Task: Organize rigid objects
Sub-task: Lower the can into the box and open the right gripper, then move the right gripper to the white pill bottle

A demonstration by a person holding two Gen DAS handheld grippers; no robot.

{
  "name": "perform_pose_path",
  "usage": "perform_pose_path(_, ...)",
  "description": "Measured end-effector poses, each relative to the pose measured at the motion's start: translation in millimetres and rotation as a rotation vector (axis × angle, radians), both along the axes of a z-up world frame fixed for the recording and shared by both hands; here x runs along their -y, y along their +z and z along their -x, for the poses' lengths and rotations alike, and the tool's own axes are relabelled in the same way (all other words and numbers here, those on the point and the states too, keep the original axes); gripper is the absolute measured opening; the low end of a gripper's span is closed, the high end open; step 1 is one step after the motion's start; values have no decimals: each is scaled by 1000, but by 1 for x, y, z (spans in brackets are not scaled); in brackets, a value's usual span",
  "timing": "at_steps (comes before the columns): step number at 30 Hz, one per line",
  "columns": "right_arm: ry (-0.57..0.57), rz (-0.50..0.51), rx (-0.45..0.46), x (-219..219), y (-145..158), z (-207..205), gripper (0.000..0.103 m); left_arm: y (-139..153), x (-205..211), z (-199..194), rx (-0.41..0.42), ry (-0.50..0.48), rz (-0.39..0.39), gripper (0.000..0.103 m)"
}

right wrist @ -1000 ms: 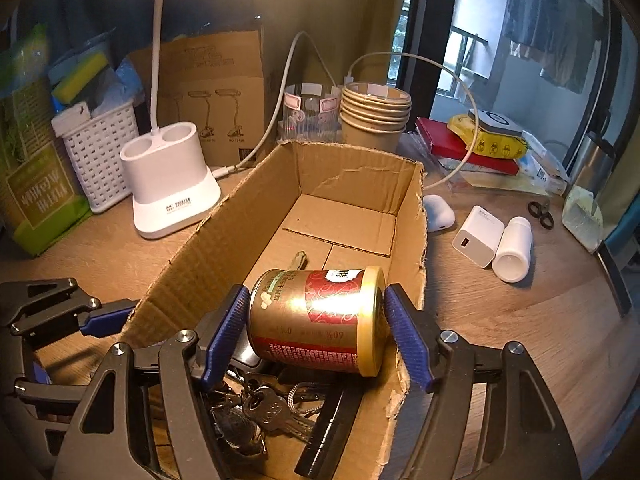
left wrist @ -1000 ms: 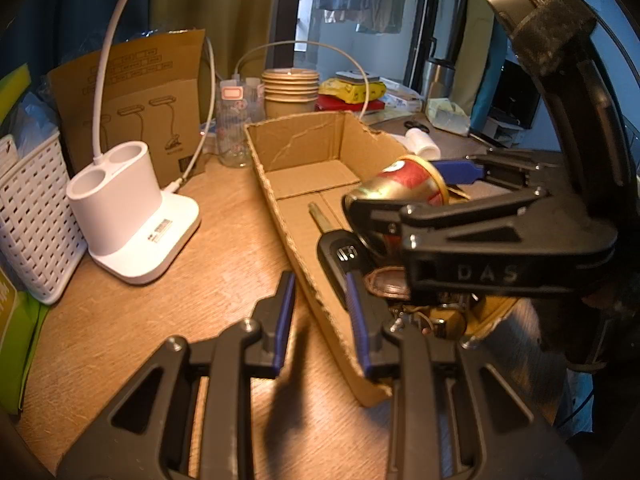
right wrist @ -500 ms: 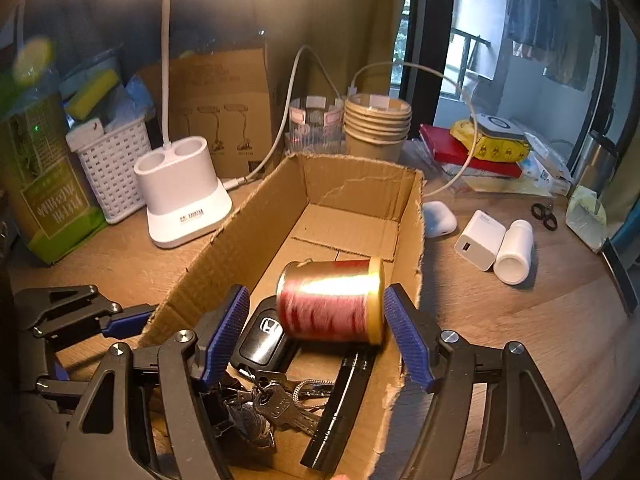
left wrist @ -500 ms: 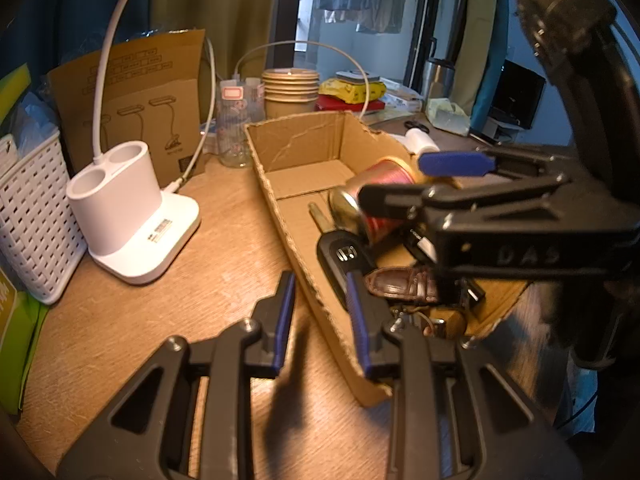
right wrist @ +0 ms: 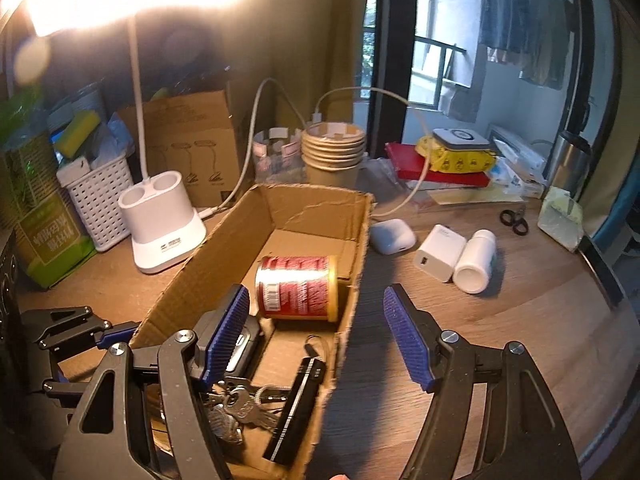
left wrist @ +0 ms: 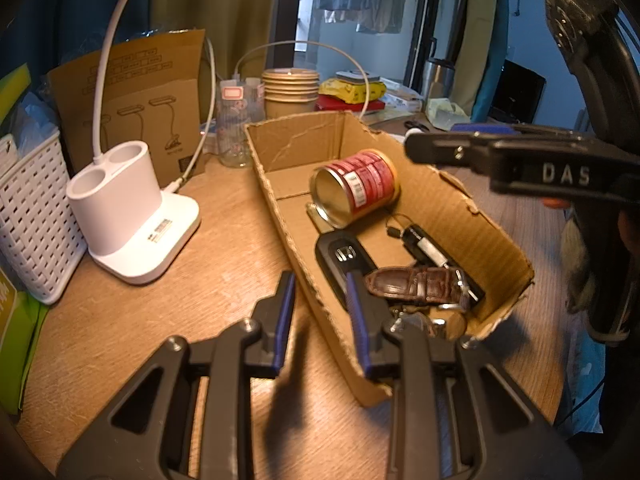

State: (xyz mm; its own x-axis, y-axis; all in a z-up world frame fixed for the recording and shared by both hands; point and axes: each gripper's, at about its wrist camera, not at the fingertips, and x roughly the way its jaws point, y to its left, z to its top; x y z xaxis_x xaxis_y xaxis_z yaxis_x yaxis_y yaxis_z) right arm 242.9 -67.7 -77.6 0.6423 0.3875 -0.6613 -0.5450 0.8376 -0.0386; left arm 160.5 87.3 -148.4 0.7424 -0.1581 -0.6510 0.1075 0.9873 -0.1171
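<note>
The cardboard box (right wrist: pixel 320 216) lies open on the wooden table (right wrist: pixel 500 320), its long axis running from near to far. A red and gold can (right wrist: pixel 298 293) lies on its side on the box floor, about midway along, close to the right wall. Nearer than the can, the box holds a black car key (left wrist: pixel 344 256), a brown leather strap (left wrist: pixel 416 286), a bunch of metal keys (right wrist: pixel 240 404) and a slim black stick-shaped item (right wrist: pixel 298 408) that lies along the right wall.

The right gripper (right wrist: pixel 316 338) hangs above the near end of the box. Its blue-padded jaws stand wide apart and hold nothing. The left pad is over the car key; the right pad is over the table just outside the right wall. The can is beyond the pads and clear of both.

The left gripper (left wrist: pixel 320 320) sits over the near left wall of the box. Its pads are drawn close together with a narrow gap, and nothing is held between them.

On the table right of the box lie a white earbud case (right wrist: pixel 392 236), a white charger block (right wrist: pixel 440 252) and a small white bottle (right wrist: pixel 476 266); the charger and bottle touch. Left of the box stands a white lamp base (right wrist: pixel 164 228), with a white basket (right wrist: pixel 98 200) beside it. A stack of paper cups (right wrist: pixel 334 152) stands beyond the far end.
</note>
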Motion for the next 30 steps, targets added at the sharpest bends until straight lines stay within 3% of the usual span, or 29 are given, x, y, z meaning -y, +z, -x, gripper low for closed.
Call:
perform_pose_path(14, -104, 4, 18, 40, 0, -19, 73, 0, 1, 0, 0, 0, 0, 28)
perform_pose_path(30, -240, -18, 2, 86, -19, -69, 73, 0, 1, 0, 0, 0, 1, 28)
